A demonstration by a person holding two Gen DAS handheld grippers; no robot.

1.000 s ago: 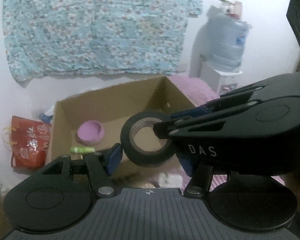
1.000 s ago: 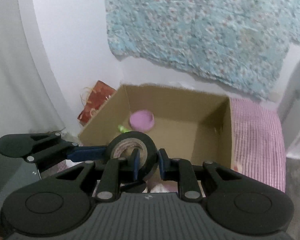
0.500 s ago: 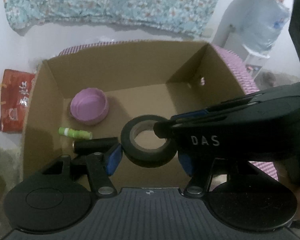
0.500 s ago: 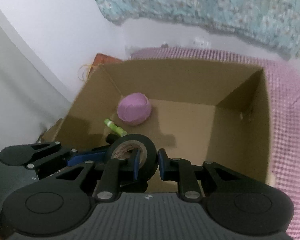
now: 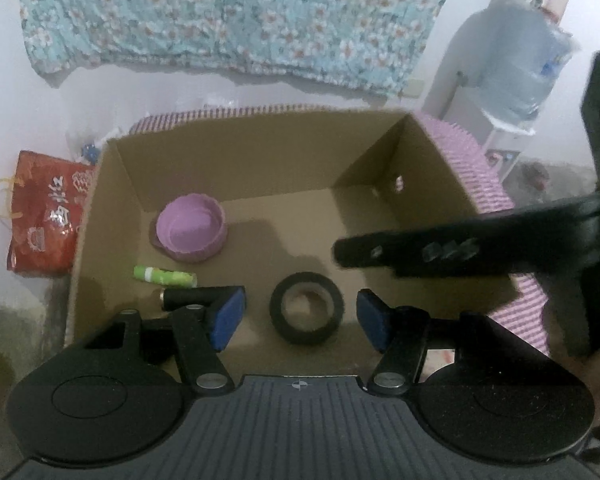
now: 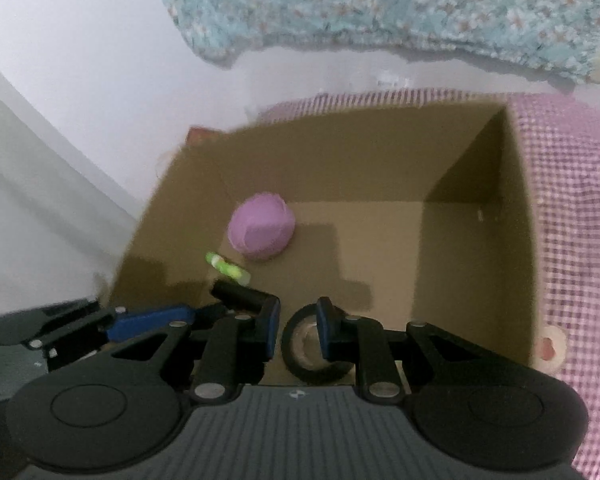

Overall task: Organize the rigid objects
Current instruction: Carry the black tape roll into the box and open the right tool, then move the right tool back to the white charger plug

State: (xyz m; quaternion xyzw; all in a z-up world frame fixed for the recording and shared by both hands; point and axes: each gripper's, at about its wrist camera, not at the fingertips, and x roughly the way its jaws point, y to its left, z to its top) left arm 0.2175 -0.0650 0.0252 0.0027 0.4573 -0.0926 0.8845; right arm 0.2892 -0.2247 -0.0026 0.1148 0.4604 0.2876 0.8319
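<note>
— While both grippers hang over the open brown cardboard box (image 5: 260,152), where is the black roll of tape (image 5: 307,307)?

— Down in the box, near its front wall. Seen from the left wrist, it shows between the blue pads (image 5: 229,316) of the left gripper (image 5: 300,318), with a gap on each side, so those jaws stand wide and grip nothing.

— And the right gripper (image 6: 296,330)?

— Its jaws are narrow and empty. From the right wrist the roll appears behind one fingertip, and nothing is pinched between the pads.

— What else lies in there?

— A round lilac plastic lid (image 5: 191,227) sits towards the left rear of the floor. Nearer the front are a small green tube (image 5: 165,276) and, just beside it, a black cylinder (image 5: 192,298), both lying flat by the left wall.

— Around the box?

— Pink checked cloth (image 6: 572,216) under it, a red printed bag (image 5: 48,220) to the left, and flowered turquoise fabric (image 5: 236,12) on the wall.
</note>
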